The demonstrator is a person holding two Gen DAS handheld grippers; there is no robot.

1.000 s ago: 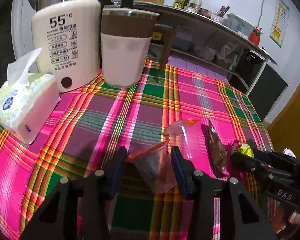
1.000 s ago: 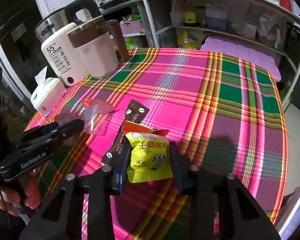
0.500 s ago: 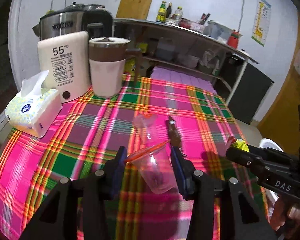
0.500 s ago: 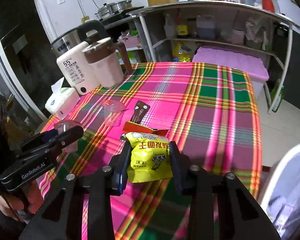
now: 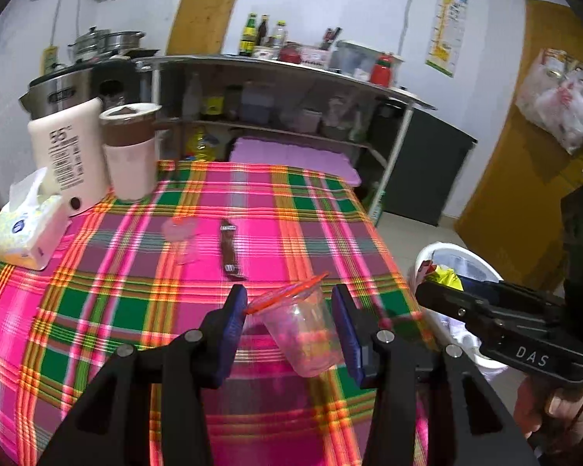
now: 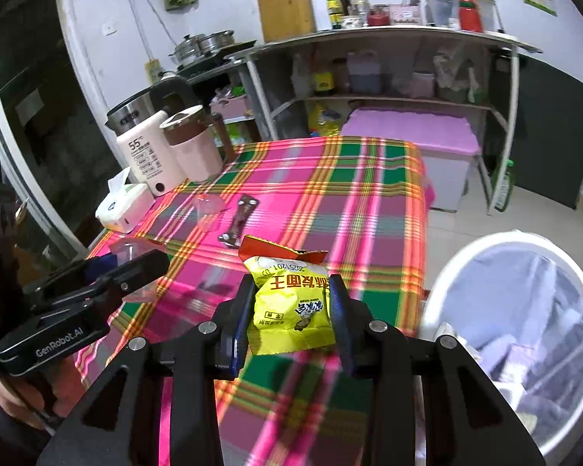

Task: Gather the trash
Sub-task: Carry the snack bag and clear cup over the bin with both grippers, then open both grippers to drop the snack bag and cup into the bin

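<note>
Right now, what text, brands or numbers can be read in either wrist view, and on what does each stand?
"55°C": cream rectangular water warmer; the button labels below it are too small.
"GenRobot.AI": body of the left claw.
"DAS": body of the right claw.
"2025 1201", seen upside down: yellow snack packet in the right claw; its large Chinese characters are upside down, not read.
Yellow wall poster, steel kettle badge, brown wrapper: too blurred.
</note>
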